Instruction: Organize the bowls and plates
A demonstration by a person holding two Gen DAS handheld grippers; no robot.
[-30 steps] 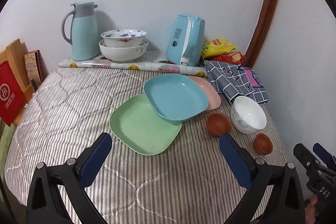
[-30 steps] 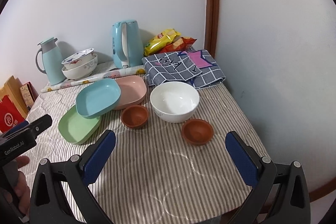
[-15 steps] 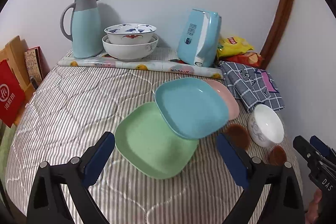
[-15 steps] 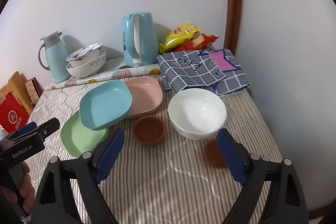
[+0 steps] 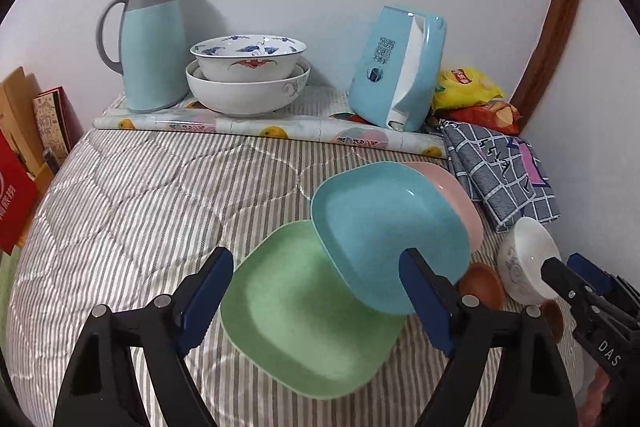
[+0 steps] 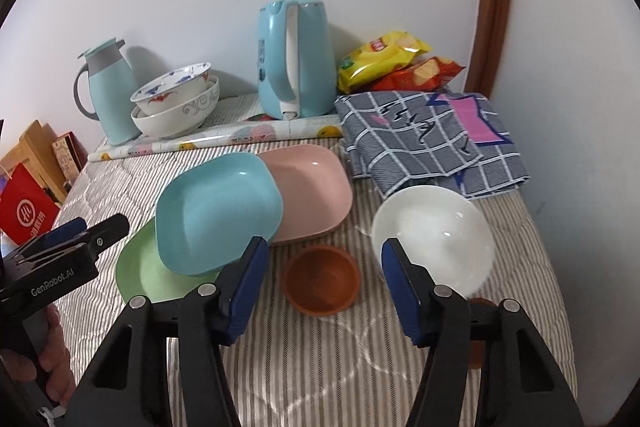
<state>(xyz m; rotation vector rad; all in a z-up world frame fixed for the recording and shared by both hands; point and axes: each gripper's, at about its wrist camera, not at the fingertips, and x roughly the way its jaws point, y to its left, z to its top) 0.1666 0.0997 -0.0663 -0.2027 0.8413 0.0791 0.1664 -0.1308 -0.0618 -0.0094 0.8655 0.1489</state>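
Note:
Three square plates overlap on the striped cloth: a green plate [image 5: 312, 311] [image 6: 144, 275] at the bottom, a blue plate [image 5: 384, 227] [image 6: 216, 211] tilted across it, and a pink plate [image 5: 460, 195] [image 6: 312, 195] behind. My left gripper [image 5: 316, 259] [image 6: 68, 239] hovers over the green and blue plates; its jaws are closing and grip nothing. A small brown bowl [image 6: 320, 279] [image 5: 480, 287] lies just ahead of my right gripper [image 6: 325, 251] [image 5: 576, 279], whose jaws are closing without touching it. A white bowl [image 6: 432, 227] [image 5: 524, 259] stands to its right. A second brown bowl [image 5: 554, 315] is mostly hidden.
At the back wall stand a pale blue jug [image 5: 148, 43], two stacked porcelain bowls [image 5: 248, 75] and a blue kettle [image 6: 296, 59] behind a rolled printed sheet [image 5: 264, 127]. Snack bags [image 6: 392, 63] and a checked cloth [image 6: 428, 143] fill the right corner. A red bag [image 6: 24, 211] stands at the left edge.
Both grippers have moved forward and slightly down toward the dishes, which now loom larger. The jaws of both have narrowed, the right more than the left.

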